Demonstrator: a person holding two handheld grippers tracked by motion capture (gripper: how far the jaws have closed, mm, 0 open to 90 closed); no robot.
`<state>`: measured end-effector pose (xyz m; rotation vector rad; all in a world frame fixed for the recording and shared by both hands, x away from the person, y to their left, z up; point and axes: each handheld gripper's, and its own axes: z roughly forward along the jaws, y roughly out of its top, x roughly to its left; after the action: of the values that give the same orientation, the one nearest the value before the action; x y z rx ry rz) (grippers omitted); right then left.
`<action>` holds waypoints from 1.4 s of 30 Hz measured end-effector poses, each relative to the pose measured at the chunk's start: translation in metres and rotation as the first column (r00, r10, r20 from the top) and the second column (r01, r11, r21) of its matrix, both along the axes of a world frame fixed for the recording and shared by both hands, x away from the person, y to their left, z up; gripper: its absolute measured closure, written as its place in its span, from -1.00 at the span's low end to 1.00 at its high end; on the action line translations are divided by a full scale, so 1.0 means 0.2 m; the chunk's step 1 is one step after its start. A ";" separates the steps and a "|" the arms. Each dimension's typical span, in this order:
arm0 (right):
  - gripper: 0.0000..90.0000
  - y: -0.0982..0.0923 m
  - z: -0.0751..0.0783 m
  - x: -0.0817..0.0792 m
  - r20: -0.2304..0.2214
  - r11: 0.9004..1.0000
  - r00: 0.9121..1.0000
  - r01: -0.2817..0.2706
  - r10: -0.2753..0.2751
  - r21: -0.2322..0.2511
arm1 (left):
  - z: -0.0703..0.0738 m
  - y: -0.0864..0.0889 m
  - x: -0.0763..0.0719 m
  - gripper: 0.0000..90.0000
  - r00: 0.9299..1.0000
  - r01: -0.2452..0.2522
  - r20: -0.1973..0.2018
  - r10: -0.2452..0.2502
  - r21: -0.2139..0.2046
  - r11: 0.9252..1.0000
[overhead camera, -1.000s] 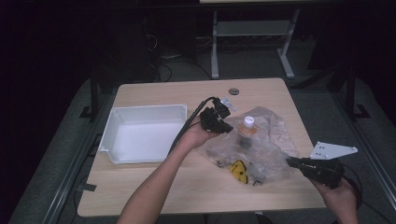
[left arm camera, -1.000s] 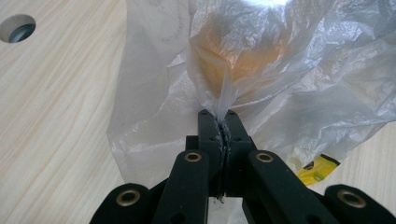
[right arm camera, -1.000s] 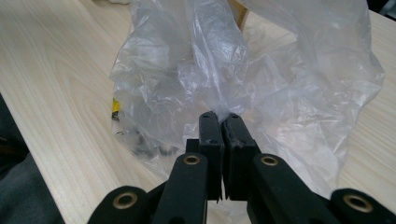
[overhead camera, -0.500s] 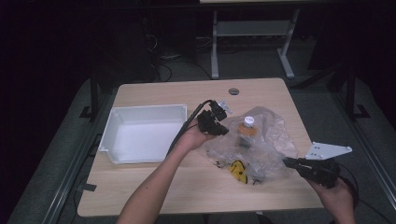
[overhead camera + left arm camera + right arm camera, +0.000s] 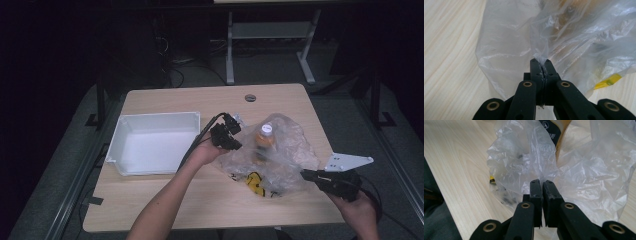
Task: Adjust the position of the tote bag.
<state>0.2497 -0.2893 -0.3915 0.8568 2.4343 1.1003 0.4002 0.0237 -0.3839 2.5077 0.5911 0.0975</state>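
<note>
Wooden table [image 5: 165, 200] carries a bag [image 5: 287, 150] near its right edge, a bottle [image 5: 264, 140] inside. Left gripper [image 5: 541, 62] pinches the bag's film; right gripper [image 5: 541, 182] sits closed at its near-right edge, grip unclear.

The left hand-held gripper [image 5: 231, 136] is held on an outstretched forearm, its jaws pressed together. The right hand-held gripper [image 5: 308, 175] lies level and points left, jaws likewise closed.

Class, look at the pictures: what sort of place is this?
Probably a lab or workshop set up for recording: a bare wooden table in a dark room, a metal frame stand behind it, loose cables on the floor.
</note>
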 end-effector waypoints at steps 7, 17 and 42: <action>0.93 0.00 0.00 -0.01 -0.003 1.000 1.000 -0.004 0.004 -0.002 | -0.05 0.01 0.00 0.98 1.000 -0.015 -0.011 0.015 0.010 1.000; 0.96 0.01 0.00 -0.01 -0.006 1.000 1.000 -0.010 0.010 -0.004 | -0.11 0.03 0.01 0.98 0.999 -0.025 -0.029 0.025 0.018 1.000; 0.94 0.00 0.01 -0.02 -0.005 1.000 1.000 -0.014 0.014 0.007 | -0.16 0.00 -0.03 0.87 0.998 -0.027 -0.057 0.031 0.069 0.997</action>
<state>0.2466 -0.2890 -0.3895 0.8470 2.4459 1.1132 0.3948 0.0244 -0.4163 2.5763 0.6579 0.0562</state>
